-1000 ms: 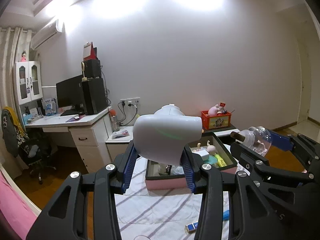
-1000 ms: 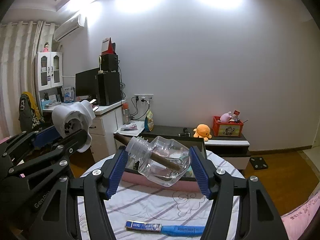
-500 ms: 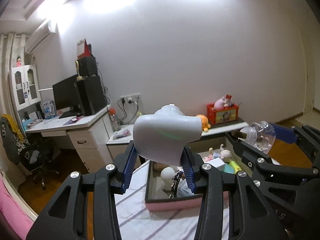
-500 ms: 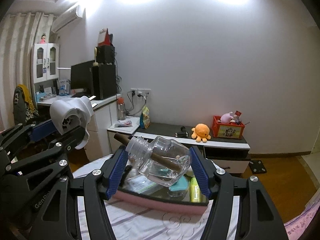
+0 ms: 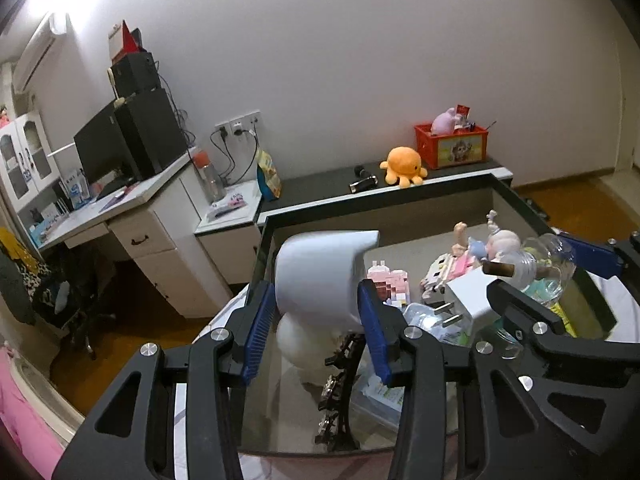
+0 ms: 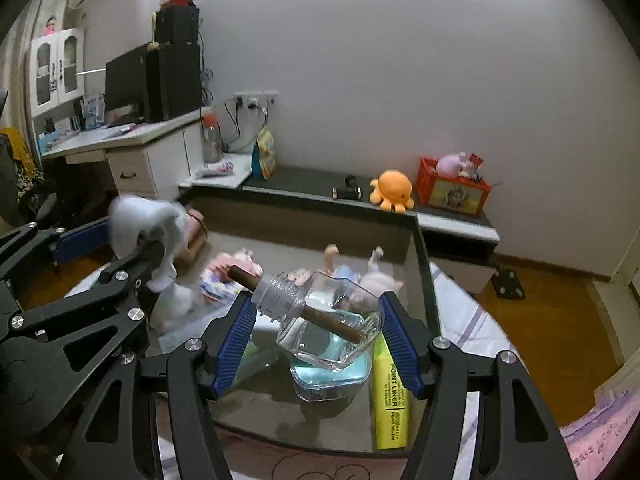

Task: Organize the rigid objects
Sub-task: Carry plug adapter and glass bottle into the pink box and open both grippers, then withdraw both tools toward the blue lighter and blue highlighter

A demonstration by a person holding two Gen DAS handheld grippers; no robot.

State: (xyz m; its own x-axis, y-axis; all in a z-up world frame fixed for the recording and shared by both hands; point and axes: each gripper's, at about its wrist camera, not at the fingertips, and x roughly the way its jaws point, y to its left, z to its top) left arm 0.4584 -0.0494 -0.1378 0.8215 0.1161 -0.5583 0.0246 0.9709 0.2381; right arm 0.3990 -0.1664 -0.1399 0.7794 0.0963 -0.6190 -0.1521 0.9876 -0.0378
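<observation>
A: What do we have in our left gripper?

B: A white plastic housing, rounded on top. Our blue pads pinch it from both sides, and it juts forward past the fingertips.

A: And under those fingers?

B: The open box with dark walls. Below and ahead of the left fingertips lie a white round lump, a black chain-like strip and a pink block toy; further right of them, a white plug and a doll.

A: Our right gripper?

B: It is clamped on a clear glass bottle with a brown stick through its neck. The bottle lies tilted between the pads, neck toward the left finger, base against the right one.

A: What sits beneath it?

B: A pale blue container directly under the bottle, and a yellow highlighter pack just under the right finger. Both bottle and housing hang above the box's inside, and we cannot tell any contact with its contents.
</observation>
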